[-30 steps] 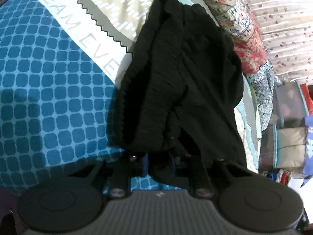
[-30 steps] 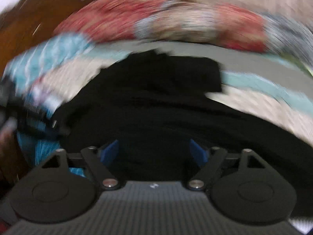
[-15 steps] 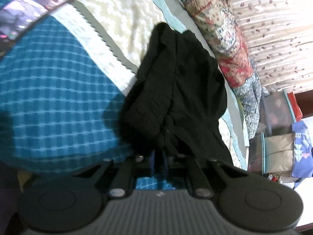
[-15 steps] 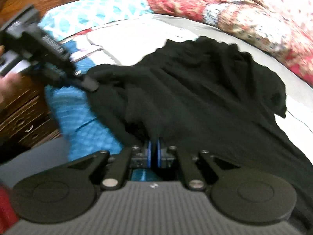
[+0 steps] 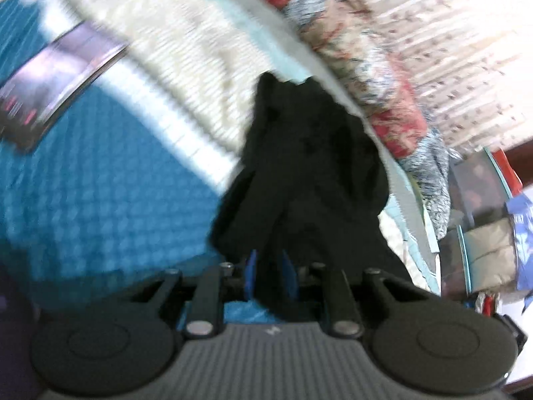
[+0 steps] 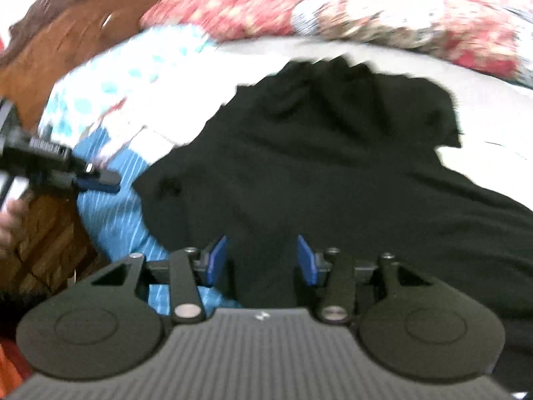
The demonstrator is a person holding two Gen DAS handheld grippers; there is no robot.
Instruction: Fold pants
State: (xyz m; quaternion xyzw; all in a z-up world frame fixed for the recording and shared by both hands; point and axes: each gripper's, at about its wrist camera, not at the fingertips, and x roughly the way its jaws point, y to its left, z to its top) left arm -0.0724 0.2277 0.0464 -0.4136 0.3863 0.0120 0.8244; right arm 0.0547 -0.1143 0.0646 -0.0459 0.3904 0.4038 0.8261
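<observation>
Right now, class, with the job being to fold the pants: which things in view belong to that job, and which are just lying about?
Belongs to the job:
- black pants
- left gripper, pinching a fold of the pants
- right gripper, jaws just opening, cloth between them

Just lying about:
- floral quilt
- booklet
- blue-dotted pillow

Right tongs [image 6: 263, 260] just parted off the black pants [image 6: 333, 173] (cloth between pads, unpinched); left tongs [image 5: 269, 273] slightly wider.

Home bedroom: patterned bedspread [image 5: 100, 200], wooden headboard [image 6: 66, 33].
</observation>
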